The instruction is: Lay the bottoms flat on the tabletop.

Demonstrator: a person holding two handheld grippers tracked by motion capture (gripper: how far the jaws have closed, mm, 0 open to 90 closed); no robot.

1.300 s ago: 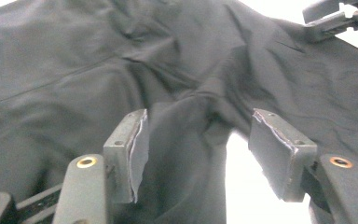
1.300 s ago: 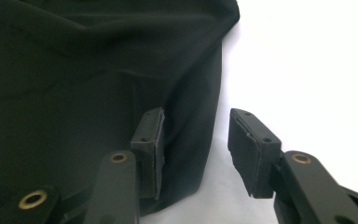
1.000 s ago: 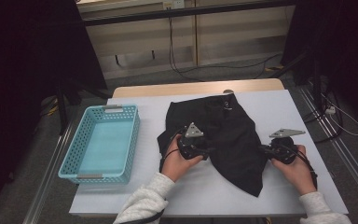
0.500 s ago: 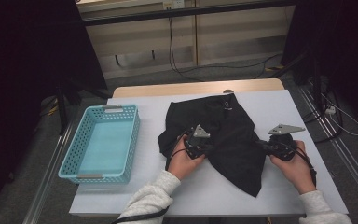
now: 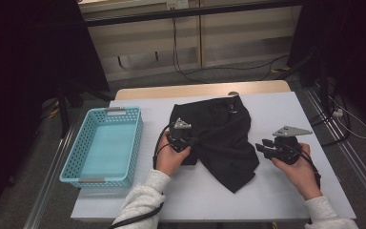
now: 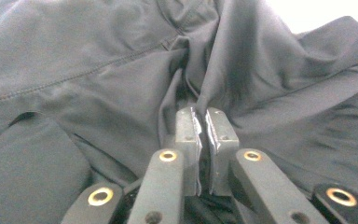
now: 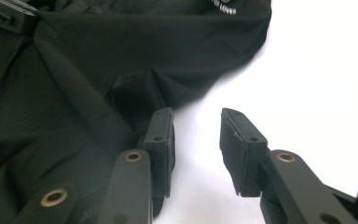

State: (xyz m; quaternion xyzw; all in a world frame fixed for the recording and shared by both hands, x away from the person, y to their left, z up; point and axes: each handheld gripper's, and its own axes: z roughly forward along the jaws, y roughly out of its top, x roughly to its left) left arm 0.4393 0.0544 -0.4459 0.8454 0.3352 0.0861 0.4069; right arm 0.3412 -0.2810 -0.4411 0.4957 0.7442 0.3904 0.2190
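Note:
A black garment lies crumpled on the white table. My left gripper rests on the garment's left part. In the left gripper view it is shut on a raised fold of the black cloth, having just closed there. My right gripper sits at the garment's right edge. Its jaws have just been opening and now stand apart over bare table, with nothing between them. The cloth's edge lies just beside its left jaw.
A light blue plastic basket stands empty at the table's left side. Bare tabletop lies to the right of and in front of the garment. Cables run across the floor beyond the table's far edge.
My left gripper moved right onto the garment and shut on a fold. My right gripper's jaws opened and let go of the cloth's edge; that hand stayed in place.

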